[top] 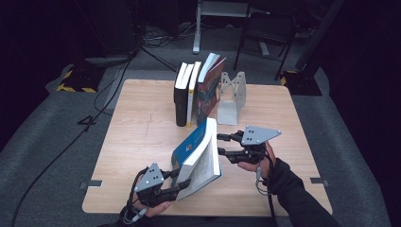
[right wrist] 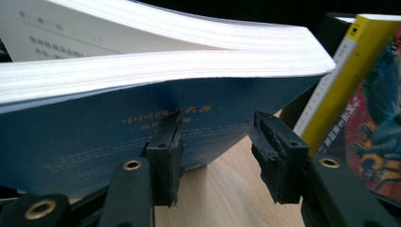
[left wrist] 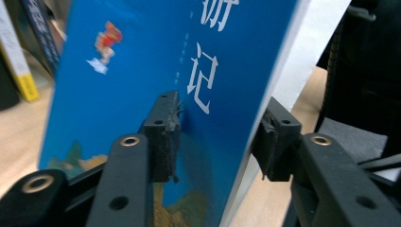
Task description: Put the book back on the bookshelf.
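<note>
Currently the blue book (top: pixel 198 153) stands tilted on the near middle of the desk (top: pixel 142 142), its lower corner on the wood and its pages fanned toward the right. My left tongs (top: pixel 182 182) straddle the book's near lower edge; in the left gripper view one pad lies against the blue cover (left wrist: pixel 142 71) while the other pad stands just off the white page side, so the jaws are spread and not pinching. My right tongs (top: pixel 224 144) sit just right of the book, jaws parted, nothing between them; whether a tip touches the pages I cannot tell. Farther back, a row of upright books (top: pixel 196 90) leans against a metal bookend (top: pixel 231 97).
</note>
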Demonstrator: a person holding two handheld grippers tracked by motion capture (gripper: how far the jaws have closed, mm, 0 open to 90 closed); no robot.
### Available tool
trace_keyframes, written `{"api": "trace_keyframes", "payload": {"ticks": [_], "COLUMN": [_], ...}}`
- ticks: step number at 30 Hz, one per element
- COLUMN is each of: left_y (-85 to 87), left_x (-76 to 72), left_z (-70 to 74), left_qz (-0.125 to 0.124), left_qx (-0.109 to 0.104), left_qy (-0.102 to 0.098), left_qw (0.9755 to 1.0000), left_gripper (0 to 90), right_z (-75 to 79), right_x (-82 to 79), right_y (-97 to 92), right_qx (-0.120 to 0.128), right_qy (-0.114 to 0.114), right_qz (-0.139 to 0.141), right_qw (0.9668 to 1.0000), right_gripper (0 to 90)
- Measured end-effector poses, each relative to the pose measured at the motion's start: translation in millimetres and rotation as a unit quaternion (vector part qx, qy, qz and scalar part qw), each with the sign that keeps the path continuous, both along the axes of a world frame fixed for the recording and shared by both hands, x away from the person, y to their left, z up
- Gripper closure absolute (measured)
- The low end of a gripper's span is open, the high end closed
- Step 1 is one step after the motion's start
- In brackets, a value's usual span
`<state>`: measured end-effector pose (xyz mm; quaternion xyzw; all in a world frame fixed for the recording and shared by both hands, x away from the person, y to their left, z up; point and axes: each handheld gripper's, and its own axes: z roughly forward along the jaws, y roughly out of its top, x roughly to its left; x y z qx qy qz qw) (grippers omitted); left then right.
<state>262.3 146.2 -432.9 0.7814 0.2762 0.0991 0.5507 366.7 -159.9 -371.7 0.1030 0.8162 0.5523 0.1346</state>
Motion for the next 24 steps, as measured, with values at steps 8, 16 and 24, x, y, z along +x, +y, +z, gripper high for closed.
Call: {"api": "trace_keyframes", "payload": {"ticks": [8,16,24], "left_y": [8.4,24.3,31.6], "left_x": [18.9,44.6,41.0], "left_z": [-2.9,3.9,6.7], "left_qz": [-0.061,-0.068,-0.04], "left_qx": [-0.015,0.001,0.029], "left_qy": [0.008,-0.028,-0.04], "left_qw": [0.998,0.9973,0.9979], "left_gripper": [60.6,60.6,56.9], "right_z": [6.9,15.8,14.4], "right_x": [2.2,11.9,6.4], "right_y": [12.5,32.0,50.8], "right_qx": [-0.004,-0.001,-0.017], "right_qy": [-0.006,-0.018,-0.037], "right_qz": [0.015,0.022,0.009], "right_qw": [0.9999,0.9996,0.9991], "right_gripper": [54.5,55.3,50.3]}}
